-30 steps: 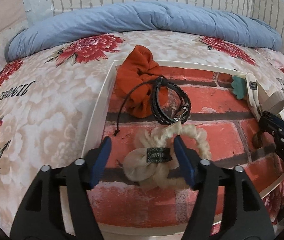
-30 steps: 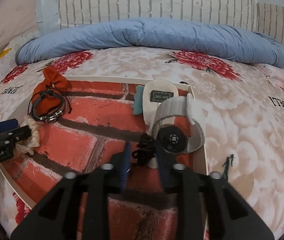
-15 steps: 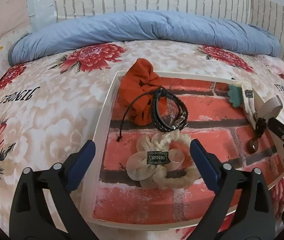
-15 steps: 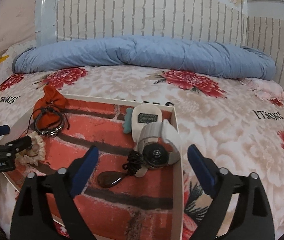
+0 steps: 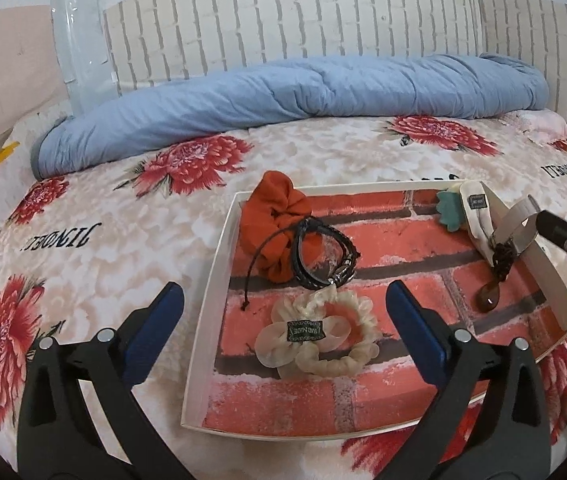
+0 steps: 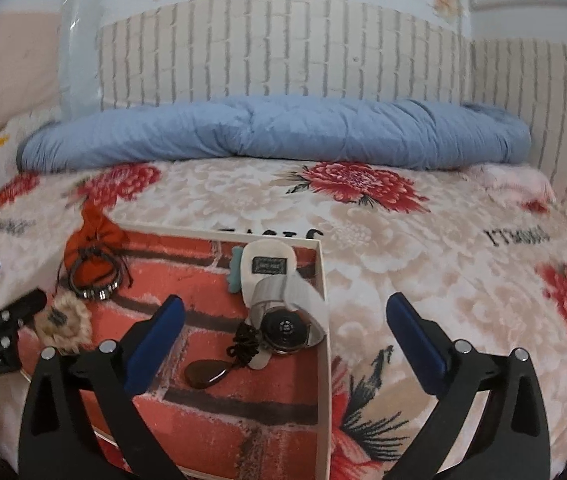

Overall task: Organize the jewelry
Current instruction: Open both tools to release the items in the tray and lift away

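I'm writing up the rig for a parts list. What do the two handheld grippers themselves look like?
Both match. The left gripper and right gripper each have two angular matte-black arms with triangular cut-outs, small silver screw heads near the joints, and blue rectangular pads on the fingers. In the right wrist view, the left gripper's black body shows a small green-lettered label, too blurred to read. No cables or sleeves show.

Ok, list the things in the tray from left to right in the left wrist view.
Orange scrunchie → black braided bracelet → teal flower piece → brown pendant. The cream scrunchie overlaps the bracelet's span, so it is left out.
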{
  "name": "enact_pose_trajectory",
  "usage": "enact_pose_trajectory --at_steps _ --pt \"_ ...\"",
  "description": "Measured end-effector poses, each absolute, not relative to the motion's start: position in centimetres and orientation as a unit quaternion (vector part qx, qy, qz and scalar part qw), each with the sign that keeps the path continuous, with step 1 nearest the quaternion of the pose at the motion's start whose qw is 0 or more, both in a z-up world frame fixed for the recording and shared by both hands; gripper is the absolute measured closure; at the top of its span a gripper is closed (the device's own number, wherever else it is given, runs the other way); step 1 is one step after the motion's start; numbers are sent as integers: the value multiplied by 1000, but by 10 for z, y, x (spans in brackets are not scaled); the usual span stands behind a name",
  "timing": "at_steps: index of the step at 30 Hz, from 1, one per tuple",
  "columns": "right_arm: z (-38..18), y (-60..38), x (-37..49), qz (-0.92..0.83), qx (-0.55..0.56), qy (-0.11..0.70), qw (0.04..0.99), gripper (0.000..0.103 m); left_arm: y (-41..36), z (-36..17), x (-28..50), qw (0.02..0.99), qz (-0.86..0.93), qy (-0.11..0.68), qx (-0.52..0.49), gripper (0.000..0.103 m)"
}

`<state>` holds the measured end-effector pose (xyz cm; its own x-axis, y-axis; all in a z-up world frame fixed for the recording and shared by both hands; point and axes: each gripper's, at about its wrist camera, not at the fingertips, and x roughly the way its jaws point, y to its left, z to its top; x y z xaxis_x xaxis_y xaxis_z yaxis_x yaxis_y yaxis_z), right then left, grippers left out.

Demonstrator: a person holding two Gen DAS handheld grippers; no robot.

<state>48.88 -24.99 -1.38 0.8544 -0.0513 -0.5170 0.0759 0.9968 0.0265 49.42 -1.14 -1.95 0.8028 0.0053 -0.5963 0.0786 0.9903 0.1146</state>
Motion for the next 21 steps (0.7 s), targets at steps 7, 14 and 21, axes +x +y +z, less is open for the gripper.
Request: enact_pose_trajectory --at_steps 7,14,21 --pt "-18 -260 492 -48 49 279 958 4 -13 -22 490 947 -15 311 73 5" --pt "-13 -256 488 -80 0 263 961 4 -16 -21 483 946 -7 312 89 5" --pt "-10 -267 474 -71 16 279 957 4 -15 0 469 946 -7 312 86 5"
